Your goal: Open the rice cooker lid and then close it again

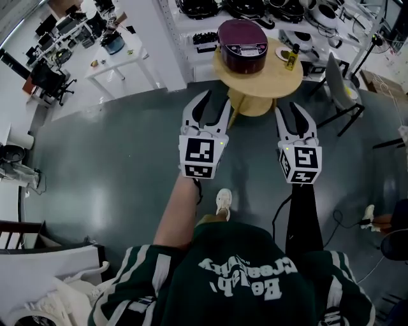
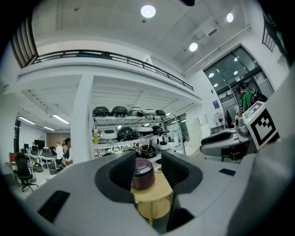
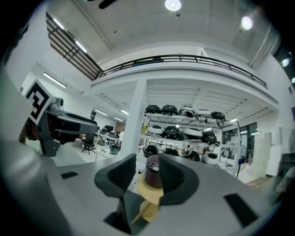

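The dark maroon rice cooker [image 1: 242, 46] stands with its lid down on a round wooden table [image 1: 255, 81], some way ahead of both grippers. My left gripper [image 1: 215, 105] is held level and open, with nothing between its fingers. To its right, my right gripper [image 1: 291, 114] is also open and empty. In the left gripper view the rice cooker [image 2: 142, 175] shows far off between the jaws of the left gripper [image 2: 147, 169]. The right gripper view frames the cooker [image 3: 151, 174] the same way, beyond the right gripper [image 3: 146, 177].
A small yellow-green bottle [image 1: 292, 58] and a small plate [image 1: 282, 53] share the round table. A grey chair [image 1: 341, 86] stands right of it. Shelves of appliances [image 1: 255, 9] lie behind, a white desk [image 1: 121, 54] to the left. Grey floor separates me from the table.
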{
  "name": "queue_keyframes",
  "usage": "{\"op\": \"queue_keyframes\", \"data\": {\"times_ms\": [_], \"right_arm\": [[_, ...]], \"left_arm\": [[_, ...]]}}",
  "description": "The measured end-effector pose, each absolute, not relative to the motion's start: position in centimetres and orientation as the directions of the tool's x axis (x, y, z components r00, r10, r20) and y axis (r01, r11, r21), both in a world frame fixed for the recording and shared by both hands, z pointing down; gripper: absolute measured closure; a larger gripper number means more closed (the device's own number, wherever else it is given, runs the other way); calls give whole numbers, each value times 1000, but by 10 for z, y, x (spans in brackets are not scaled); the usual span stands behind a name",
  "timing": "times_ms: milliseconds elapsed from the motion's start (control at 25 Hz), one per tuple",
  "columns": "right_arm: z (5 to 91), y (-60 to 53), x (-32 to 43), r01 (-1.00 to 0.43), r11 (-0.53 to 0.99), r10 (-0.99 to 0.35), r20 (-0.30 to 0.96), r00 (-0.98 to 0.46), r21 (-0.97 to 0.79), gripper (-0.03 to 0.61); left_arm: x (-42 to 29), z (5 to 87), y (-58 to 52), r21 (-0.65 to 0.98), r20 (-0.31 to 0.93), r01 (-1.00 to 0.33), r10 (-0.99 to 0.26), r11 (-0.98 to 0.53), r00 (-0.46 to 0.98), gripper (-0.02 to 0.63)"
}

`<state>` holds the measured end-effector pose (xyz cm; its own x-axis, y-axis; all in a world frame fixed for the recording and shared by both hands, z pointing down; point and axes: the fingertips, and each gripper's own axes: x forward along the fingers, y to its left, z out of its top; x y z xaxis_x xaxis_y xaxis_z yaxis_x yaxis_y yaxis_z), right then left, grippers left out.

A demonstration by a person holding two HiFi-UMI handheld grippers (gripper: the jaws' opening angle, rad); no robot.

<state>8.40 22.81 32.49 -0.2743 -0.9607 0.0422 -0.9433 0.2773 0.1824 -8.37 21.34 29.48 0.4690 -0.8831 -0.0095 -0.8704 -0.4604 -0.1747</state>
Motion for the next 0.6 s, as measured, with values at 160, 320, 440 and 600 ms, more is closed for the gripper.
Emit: {"op": "queue_keyframes", "data": {"times_ms": [160, 320, 440, 600], "right_arm": [[323, 182, 72, -946, 265, -964, 39, -263, 185, 419], [323, 142, 61, -950, 252, -968, 47, -248, 186, 417], [325, 118, 56, -953, 238, -971, 48, -233, 190, 414], [334, 90, 55, -958, 219, -976, 54, -213, 184, 413]], "left_arm": [[-92, 294, 164, -166, -14, -861, -872, -481, 490, 453], [-97, 296, 121, -165, -6, -843, -854, -512, 520, 453], [-101, 300, 93, -157, -6, -832, -842, -531, 539, 453], [-101, 310, 65, -144, -5, -821, -829, -552, 558, 451]]}}
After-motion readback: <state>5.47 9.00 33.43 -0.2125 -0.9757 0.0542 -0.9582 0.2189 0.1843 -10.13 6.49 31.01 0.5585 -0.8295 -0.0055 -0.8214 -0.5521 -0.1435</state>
